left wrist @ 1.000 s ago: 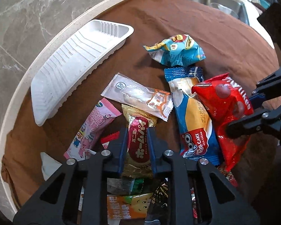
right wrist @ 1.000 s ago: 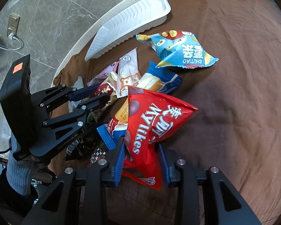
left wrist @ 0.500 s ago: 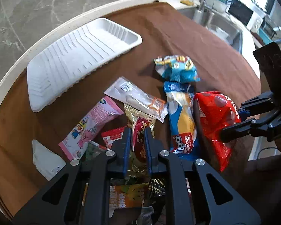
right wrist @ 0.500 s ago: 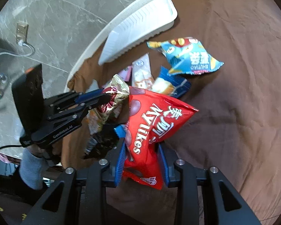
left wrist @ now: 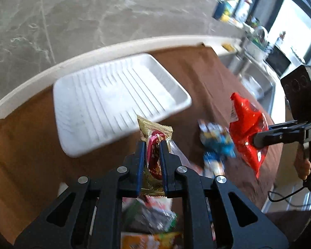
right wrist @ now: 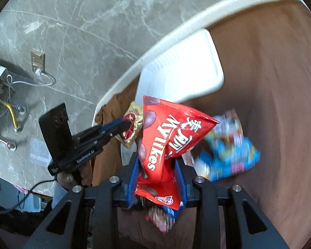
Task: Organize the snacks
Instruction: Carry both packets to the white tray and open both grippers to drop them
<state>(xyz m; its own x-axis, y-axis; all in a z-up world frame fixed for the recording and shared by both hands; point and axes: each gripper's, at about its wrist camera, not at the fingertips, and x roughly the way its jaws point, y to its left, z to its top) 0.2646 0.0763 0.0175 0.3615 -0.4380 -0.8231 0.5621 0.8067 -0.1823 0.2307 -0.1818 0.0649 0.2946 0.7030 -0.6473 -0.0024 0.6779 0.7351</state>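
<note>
Left gripper [left wrist: 152,145]: is being kept clamped on a gold snack packet [left wrist: 154,143] with a red oval label, the packet being held upright clear of the brown cloth [left wrist: 20,145].
White tray [left wrist: 114,101]: is lying empty and ribbed on the cloth, just beyond the packet.
Right gripper [left wrist: 254,139]: is being seen at the right edge, a red snack bag [left wrist: 246,132] being pinched in it.
Blue snack packs [left wrist: 216,143]: are being blurred, lying between the two grippers.
Other wrappers [left wrist: 151,217]: are being left heaped below the left gripper's fingers.
Sink [left wrist: 257,78]: is being glimpsed at the far right.
</note>
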